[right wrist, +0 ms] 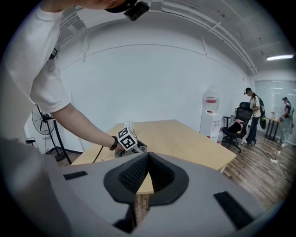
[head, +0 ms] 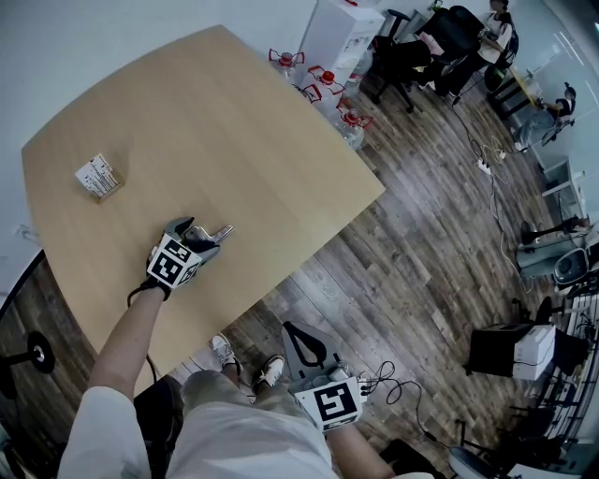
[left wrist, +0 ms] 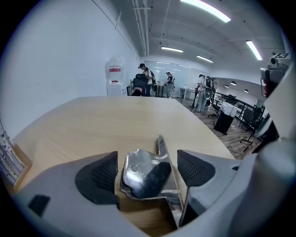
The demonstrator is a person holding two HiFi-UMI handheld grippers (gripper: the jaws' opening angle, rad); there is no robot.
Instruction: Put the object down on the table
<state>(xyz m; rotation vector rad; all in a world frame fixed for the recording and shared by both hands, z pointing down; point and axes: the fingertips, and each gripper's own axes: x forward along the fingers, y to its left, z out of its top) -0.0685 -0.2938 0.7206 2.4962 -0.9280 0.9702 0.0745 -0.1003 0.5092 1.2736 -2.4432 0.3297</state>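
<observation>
The shiny metal bracket (left wrist: 143, 173) appears to rest on the table (head: 234, 122) near its 6 o'clock edge, between the released, untouching pads of the left gripper (head: 211, 231). A straight withdrawal is advised, so that neither pad nudges it. The right gripper (right wrist: 147, 178) is clenched on nothing.

In the left gripper view the metal piece (left wrist: 138, 172) is slipping out of sight at its near end under the body of the left gripper (left wrist: 149, 170), and the picture's left edge is cutting off most of the small box (left wrist: 10, 162). In the head view the box's print is showing too small to read, the table (head: 234, 122) is hiding the lower parts of the water bottles (head: 323, 77), and the people (head: 499, 23) far off are appearing too tiny to make out
</observation>
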